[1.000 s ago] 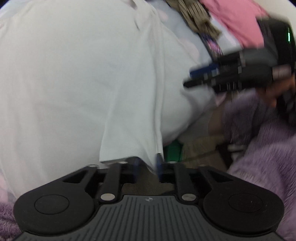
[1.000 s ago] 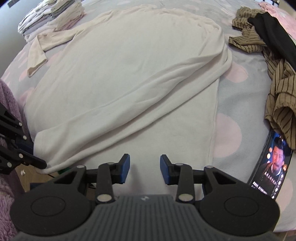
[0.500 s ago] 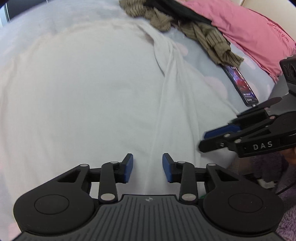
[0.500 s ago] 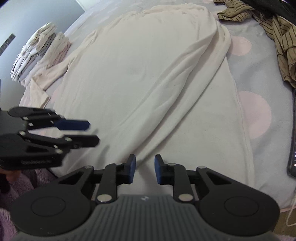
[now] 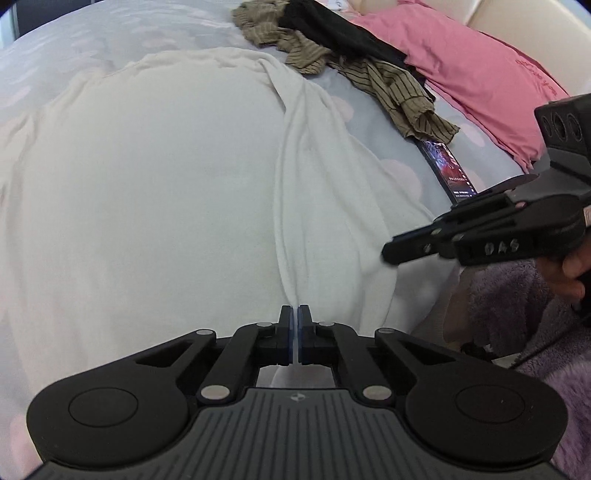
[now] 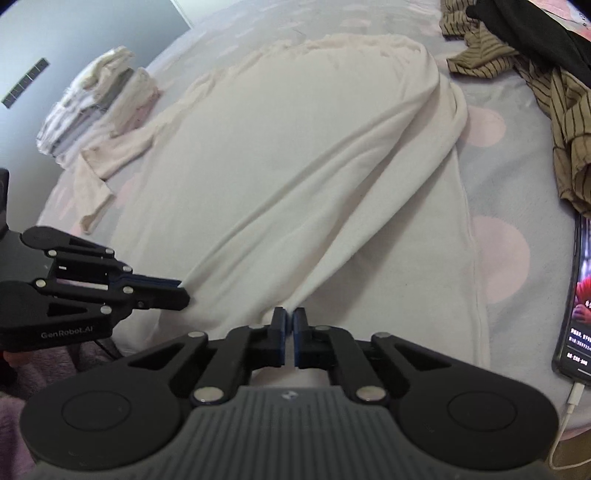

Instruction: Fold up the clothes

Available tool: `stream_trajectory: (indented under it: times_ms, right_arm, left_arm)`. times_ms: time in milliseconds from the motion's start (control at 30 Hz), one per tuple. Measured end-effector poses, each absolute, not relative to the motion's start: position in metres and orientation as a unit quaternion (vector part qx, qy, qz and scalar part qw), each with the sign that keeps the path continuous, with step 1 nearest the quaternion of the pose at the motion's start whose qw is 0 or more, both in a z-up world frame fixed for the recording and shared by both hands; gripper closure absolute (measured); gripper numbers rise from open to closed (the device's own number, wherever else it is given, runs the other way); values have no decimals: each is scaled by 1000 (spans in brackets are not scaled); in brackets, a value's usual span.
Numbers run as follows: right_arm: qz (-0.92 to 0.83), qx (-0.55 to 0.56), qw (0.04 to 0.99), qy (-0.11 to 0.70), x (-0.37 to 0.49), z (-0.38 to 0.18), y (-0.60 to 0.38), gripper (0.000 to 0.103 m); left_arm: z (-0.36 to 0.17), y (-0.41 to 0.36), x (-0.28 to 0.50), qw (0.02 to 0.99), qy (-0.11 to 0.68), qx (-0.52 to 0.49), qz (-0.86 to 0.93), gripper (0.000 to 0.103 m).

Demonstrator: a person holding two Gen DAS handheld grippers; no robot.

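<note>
A cream long-sleeved top [image 5: 155, 177] lies spread flat on the bed, its right sleeve folded across the body as a long ridge [image 6: 332, 206]. My left gripper [image 5: 294, 314] is shut on the near hem of the top, where that ridge ends. My right gripper [image 6: 289, 317] is shut on the hem too, a little to the right. Each gripper shows in the other's view: the right one [image 5: 476, 240] and the left one [image 6: 92, 291]. The top's left sleeve [image 6: 110, 166] lies stretched out to the far left.
A stack of folded clothes [image 6: 96, 99] sits at the far left. A brown striped garment [image 5: 351, 70], a black garment [image 5: 332, 33] and a pink pillow [image 5: 472, 77] lie at the right. A lit phone [image 6: 578, 306] on a cable lies near the bed's front edge. Purple fleece [image 5: 535, 332] is close at the right.
Both grippers were open above the top half a second ago. Both have now come down to the near hem and closed on it.
</note>
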State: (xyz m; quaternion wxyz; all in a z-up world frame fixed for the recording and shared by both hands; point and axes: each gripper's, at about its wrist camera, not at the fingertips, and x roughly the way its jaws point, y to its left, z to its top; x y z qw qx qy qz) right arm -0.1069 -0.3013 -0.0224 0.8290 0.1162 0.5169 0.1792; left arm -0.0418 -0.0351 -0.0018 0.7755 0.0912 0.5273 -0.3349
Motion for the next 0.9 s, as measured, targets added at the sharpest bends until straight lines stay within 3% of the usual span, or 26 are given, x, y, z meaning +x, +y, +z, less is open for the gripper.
stream_trajectory:
  times_ms: [167, 567, 600, 733, 900]
  right_arm:
    - [216, 100, 818, 523, -111, -8, -299, 99]
    - [230, -61, 751, 615, -121, -26, -287, 98]
    - [231, -65, 744, 624, -120, -30, -288, 97]
    - [224, -67, 748, 621, -112, -25, -301, 92]
    - [205, -62, 790, 575, -85, -7, -333, 87]
  left_arm:
    - [2, -16, -52, 763, 563, 69, -309, 103]
    - [-46, -71, -70, 660, 634, 110, -387, 103]
    - [-48, -71, -68, 654, 641, 114, -386, 101]
    - [-37, -59, -47, 672, 638, 104, -361, 75]
    - [-16, -47, 7, 724, 599, 63, -335, 75]
